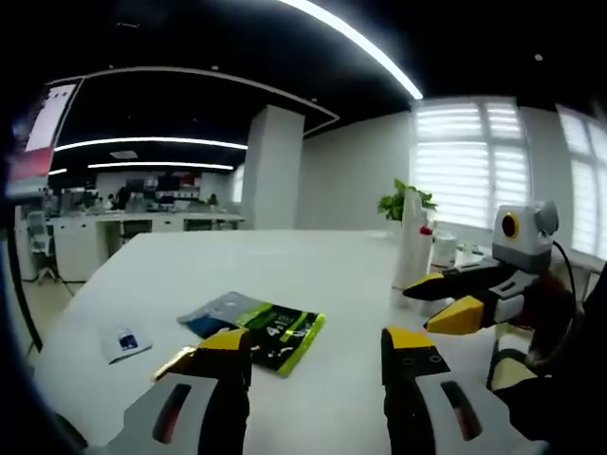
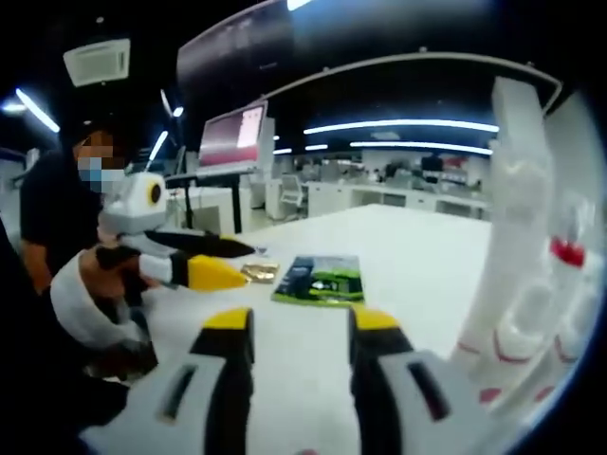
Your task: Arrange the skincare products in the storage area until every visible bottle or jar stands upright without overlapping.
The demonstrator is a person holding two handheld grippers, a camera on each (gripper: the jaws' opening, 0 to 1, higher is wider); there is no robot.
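1. Landmark: a green-and-black sachet pack (image 1: pixel 270 334) lies flat on the white desk (image 1: pixel 313 275); in the right gripper view the same pack (image 2: pixel 322 279) lies ahead of the jaws.
2. Left gripper (image 1: pixel 318 349): jaws apart, nothing between them, low over the desk just short of the pack. Seen in the right gripper view, the left gripper (image 2: pixel 220 263) points toward the pack, with a small gold packet (image 2: pixel 258 272) lying at its yellow tips.
3. Right gripper (image 2: pixel 292 327): jaws apart, empty, short of the pack. In the left gripper view it (image 1: pixel 446 299) hangs well to the right of the pack, held by a hand (image 1: pixel 550 318).
4. Skincare products: a tall white bottle (image 1: pixel 413 242) stands upright on the desk, beyond and right of the pack, with smaller containers (image 1: pixel 444 248) beside it. In the right gripper view, white bottles (image 2: pixel 517 284) with red trim stand upright, close, right of the pack.
5. A small white card (image 1: pixel 124 341) lies left of the pack.
6. A potted plant (image 1: pixel 402 200) stands behind the tall bottle.
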